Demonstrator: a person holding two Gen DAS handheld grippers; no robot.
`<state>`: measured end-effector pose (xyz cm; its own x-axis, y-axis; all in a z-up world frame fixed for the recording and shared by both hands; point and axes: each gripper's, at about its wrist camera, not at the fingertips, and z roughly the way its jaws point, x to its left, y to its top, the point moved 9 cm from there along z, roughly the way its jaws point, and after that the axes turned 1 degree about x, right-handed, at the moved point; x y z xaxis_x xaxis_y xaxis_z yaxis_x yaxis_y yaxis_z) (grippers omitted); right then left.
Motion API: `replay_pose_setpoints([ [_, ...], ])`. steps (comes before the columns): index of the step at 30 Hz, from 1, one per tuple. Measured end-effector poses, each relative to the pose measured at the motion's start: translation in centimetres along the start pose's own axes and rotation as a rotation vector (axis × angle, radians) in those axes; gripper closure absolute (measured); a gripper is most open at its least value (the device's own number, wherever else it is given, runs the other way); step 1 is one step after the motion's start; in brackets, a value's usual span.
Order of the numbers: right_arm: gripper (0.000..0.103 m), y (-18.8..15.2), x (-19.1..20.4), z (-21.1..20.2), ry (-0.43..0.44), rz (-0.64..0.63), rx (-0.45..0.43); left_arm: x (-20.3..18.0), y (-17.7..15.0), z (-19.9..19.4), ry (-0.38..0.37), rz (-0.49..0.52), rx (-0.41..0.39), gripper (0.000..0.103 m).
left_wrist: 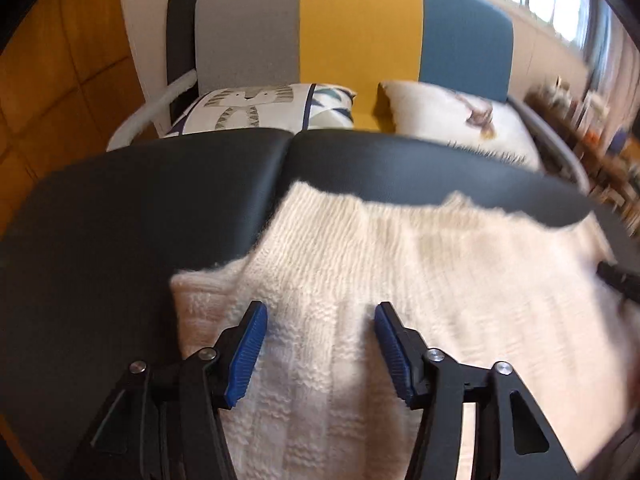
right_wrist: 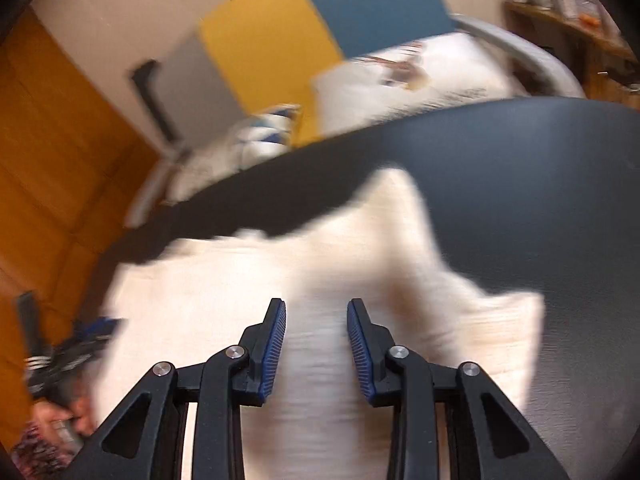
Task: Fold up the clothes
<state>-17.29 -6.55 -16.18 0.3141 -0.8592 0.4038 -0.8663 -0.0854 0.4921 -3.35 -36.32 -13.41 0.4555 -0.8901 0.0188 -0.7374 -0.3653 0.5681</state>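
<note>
Sweater [left_wrist: 360, 280] without legible writing

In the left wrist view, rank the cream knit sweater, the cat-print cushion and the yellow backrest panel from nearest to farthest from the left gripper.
From the left gripper:
1. cream knit sweater, directly below the open jaws on the dark surface.
2. cat-print cushion, beyond the surface's far edge, left of centre.
3. yellow backrest panel, upright behind the cushion.

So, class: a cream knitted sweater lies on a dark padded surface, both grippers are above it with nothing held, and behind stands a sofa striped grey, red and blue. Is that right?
Not quite. The sofa's middle stripe is yellow, not red, as the left wrist view shows. The rest holds: the cream sweater lies on the dark padded surface, with the left gripper and right gripper holding nothing.
</note>
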Motion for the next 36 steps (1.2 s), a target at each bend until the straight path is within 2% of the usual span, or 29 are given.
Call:
replay_pose_setpoints([
  [1,0.079,-0.2,-1.1,0.0,-0.035,0.011,-0.003,0.3,-0.3,0.3,0.01,0.01,-0.003,0.04],
  [2,0.086,-0.2,-1.8,-0.2,-0.02,0.037,-0.025,0.5,-0.5,0.3,0.016,0.015,-0.011,0.038],
  [3,0.088,-0.2,-2.6,-0.6,-0.014,0.069,-0.047,0.7,-0.7,0.5,0.022,0.023,-0.019,0.035],
  [5,0.095,-0.4,-3.7,-1.2,-0.043,0.1,-0.077,0.8,-1.0,0.6,0.03,0.046,-0.043,0.032],
  [8,0.09,-0.7,-3.6,-2.9,-0.086,0.086,-0.094,0.9,-1.2,0.6,0.036,0.053,-0.06,0.031],
  [9,0.083,-0.9,-3.1,-4.0,-0.109,0.06,-0.105,0.9,-1.3,0.5,0.039,0.048,-0.053,0.031],
  [10,0.08,-1.2,-2.6,-4.9,-0.129,0.032,-0.118,1.0,-1.4,0.1,0.041,0.039,-0.047,0.031],
  [13,0.079,-2.5,-0.3,-7.4,-0.115,-0.073,-0.136,0.9,-2.1,-2.1,0.045,0.013,-0.066,0.032],
  [16,0.079,-4.6,1.6,-7.7,-0.089,-0.15,-0.091,0.7,-3.2,-3.8,0.078,0.033,-0.095,0.032],
  [18,0.08,-6.2,1.5,-7.7,-0.114,-0.175,-0.059,0.7,-4.1,-4.7,0.111,0.051,-0.105,0.032],
  [22,0.083,-7.3,0.0,-6.7,-0.157,-0.154,-0.036,1.1,-5.8,-5.2,0.143,0.049,-0.092,0.031],
  [28,0.083,-7.3,-1.5,-7.4,-0.148,-0.027,-0.058,0.8,-6.2,-5.0,0.199,0.065,-0.061,0.031],
  [33,0.08,-6.8,0.7,-9.0,-0.165,-0.081,-0.105,0.8,-6.3,-5.1,0.211,0.043,-0.035,0.031],
  [36,0.08,-7.4,0.8,-8.4,-0.199,-0.121,-0.069,1.0,-6.4,-5.0,0.197,0.016,-0.021,0.031],
])
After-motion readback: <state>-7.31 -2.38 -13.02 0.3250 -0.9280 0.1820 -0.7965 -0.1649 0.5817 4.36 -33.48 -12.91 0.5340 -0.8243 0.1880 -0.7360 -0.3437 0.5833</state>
